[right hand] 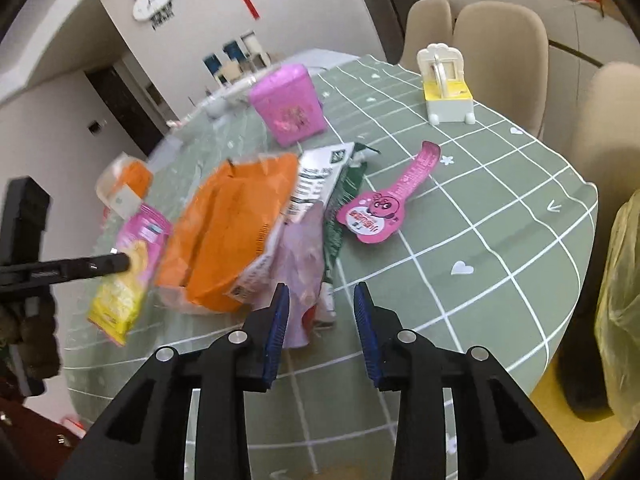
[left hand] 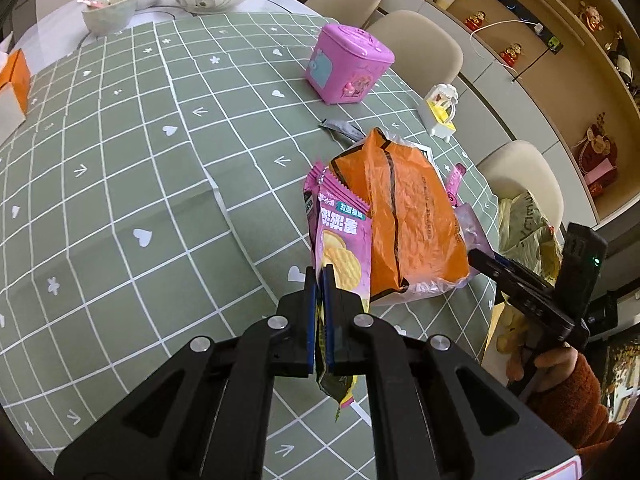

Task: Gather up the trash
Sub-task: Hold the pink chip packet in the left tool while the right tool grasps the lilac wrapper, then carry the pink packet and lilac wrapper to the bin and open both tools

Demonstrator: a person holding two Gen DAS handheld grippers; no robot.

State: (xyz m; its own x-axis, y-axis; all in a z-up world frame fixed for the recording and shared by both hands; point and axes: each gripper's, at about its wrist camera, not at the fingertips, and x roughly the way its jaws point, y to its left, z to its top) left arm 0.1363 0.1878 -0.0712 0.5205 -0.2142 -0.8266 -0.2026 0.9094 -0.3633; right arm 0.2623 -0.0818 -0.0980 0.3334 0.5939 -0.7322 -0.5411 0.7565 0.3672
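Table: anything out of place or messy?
Yes. Empty wrappers are heaped near the edge of the table: an orange bag, a white-and-green packet and a pink guitar-shaped wrapper lying loose beside them. A grey sachet lies apart, near the pink box.

Left wrist view close above the counter (left hand: 120,184), angled down along the left claw (left hand: 319,280), facing chairs and shelves, right wrist view likewise steep and near, facing the clock wall, both sharing the orange bag (left hand: 408,224), pink box (left hand: 344,64) and green checked cloth
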